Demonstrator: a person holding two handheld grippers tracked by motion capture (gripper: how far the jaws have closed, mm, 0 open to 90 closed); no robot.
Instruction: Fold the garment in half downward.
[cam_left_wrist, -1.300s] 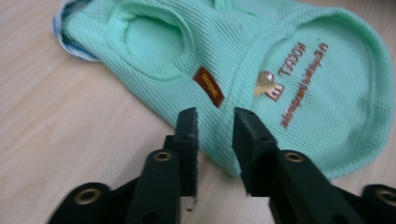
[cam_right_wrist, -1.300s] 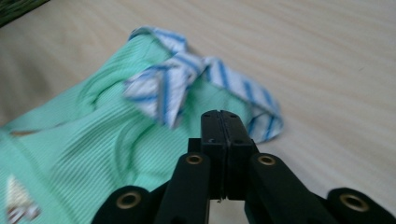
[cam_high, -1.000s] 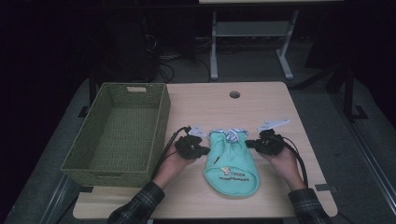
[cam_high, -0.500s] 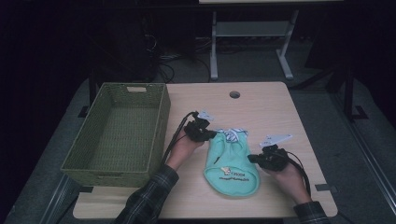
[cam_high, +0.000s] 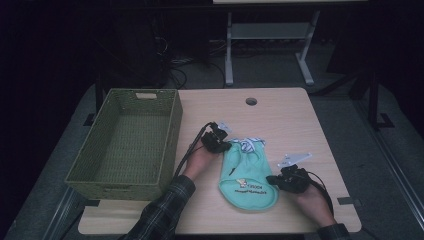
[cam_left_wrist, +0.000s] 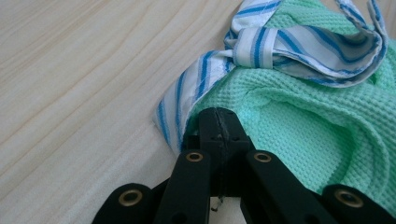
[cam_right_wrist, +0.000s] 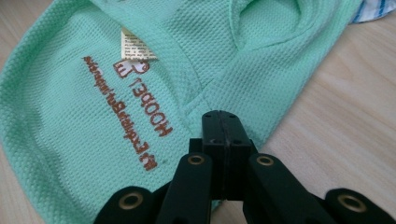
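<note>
A mint-green knit garment (cam_high: 247, 175) with brown lettering and a blue-and-white striped trim (cam_high: 250, 145) lies flat on the wooden table (cam_high: 285, 120). My left gripper (cam_high: 225, 146) is at its upper left corner. In the left gripper view the jaws (cam_left_wrist: 219, 116) are shut on the garment's edge (cam_left_wrist: 299, 121), right where the striped trim (cam_left_wrist: 299, 44) begins. My right gripper (cam_high: 274, 179) is at the lower right side. In the right gripper view it (cam_right_wrist: 220, 119) is shut on the green hem (cam_right_wrist: 93, 116), beside the lettering and a small label.
A green woven basket (cam_high: 170, 130) stands at the table's left, close to my left forearm, with nothing inside it. A round cable hole (cam_high: 251, 101) is near the table's far edge. Dark floor and a metal frame (cam_high: 270, 35) lie beyond.
My left gripper has moved up to the garment's striped top corner. The right gripper has moved back toward the person along the right edge. The garment now looks narrower.
</note>
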